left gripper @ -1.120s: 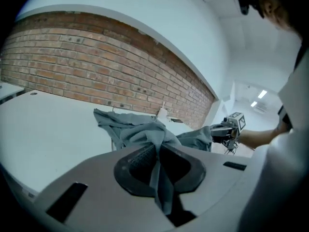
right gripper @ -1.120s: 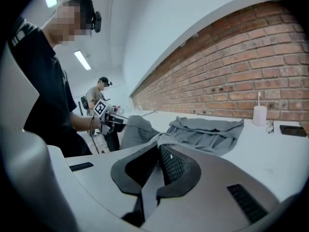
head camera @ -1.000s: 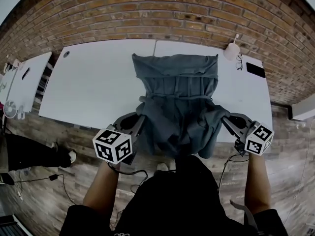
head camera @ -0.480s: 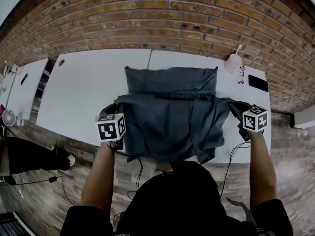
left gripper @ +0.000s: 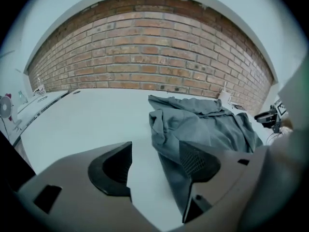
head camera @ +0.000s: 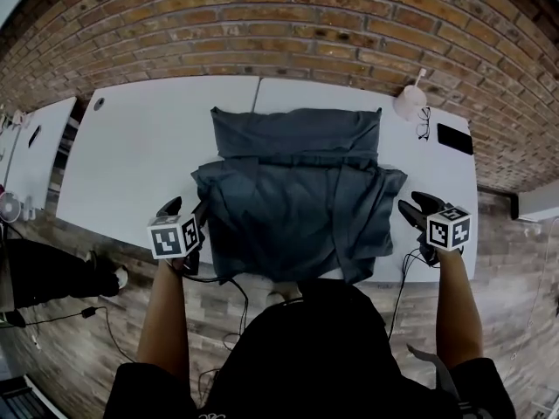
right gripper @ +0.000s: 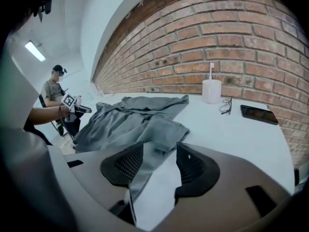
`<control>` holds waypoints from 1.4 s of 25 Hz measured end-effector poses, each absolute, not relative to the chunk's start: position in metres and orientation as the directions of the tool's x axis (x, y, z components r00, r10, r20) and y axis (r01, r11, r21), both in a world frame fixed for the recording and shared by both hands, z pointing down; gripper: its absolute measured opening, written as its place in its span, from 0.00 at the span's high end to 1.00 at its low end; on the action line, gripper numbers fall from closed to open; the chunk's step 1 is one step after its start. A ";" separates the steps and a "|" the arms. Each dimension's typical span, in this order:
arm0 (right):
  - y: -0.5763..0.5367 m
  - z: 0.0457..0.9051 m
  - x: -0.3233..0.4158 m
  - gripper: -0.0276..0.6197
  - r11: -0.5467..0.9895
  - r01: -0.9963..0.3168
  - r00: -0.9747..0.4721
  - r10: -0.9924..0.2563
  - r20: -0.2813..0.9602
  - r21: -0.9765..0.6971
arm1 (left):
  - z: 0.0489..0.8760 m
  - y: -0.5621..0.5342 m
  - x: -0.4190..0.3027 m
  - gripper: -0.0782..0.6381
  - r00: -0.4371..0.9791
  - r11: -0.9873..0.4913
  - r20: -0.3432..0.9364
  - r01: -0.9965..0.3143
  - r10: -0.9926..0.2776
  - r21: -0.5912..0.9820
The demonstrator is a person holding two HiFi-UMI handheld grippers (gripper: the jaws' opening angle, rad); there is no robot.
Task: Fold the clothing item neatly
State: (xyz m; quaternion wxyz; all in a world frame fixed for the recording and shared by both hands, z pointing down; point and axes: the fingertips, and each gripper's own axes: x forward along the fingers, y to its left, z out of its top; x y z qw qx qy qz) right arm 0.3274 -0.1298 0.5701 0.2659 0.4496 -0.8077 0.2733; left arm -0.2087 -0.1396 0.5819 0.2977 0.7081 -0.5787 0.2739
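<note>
Dark grey-blue cloth garment half-folded flat on white table; left gripper, right gripper flanking garment, jaws just parting to release cloth edges lying loose between.

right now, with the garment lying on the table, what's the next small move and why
Probably draw both back clear of the garment. The left gripper and right gripper have just been opening, jaws apart, yet its edge lies between the right jaws.
</note>
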 end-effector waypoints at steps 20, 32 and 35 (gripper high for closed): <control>-0.002 0.615 0.292 0.66 0.220 -0.959 -0.279 -0.609 0.743 -0.180 | 0.641 0.034 -0.151 0.49 0.313 -0.356 0.865 -0.919 -0.392 0.171; -0.025 0.650 0.264 0.81 0.280 -0.950 -0.273 -0.517 0.812 -0.141 | 0.669 0.035 -0.156 0.82 0.184 -0.223 0.942 -0.967 -0.282 0.122; -0.018 0.650 0.249 0.90 0.276 -0.915 -0.395 -0.477 0.785 -0.293 | 0.669 0.038 -0.153 0.84 0.218 -0.205 0.934 -0.965 -0.283 0.163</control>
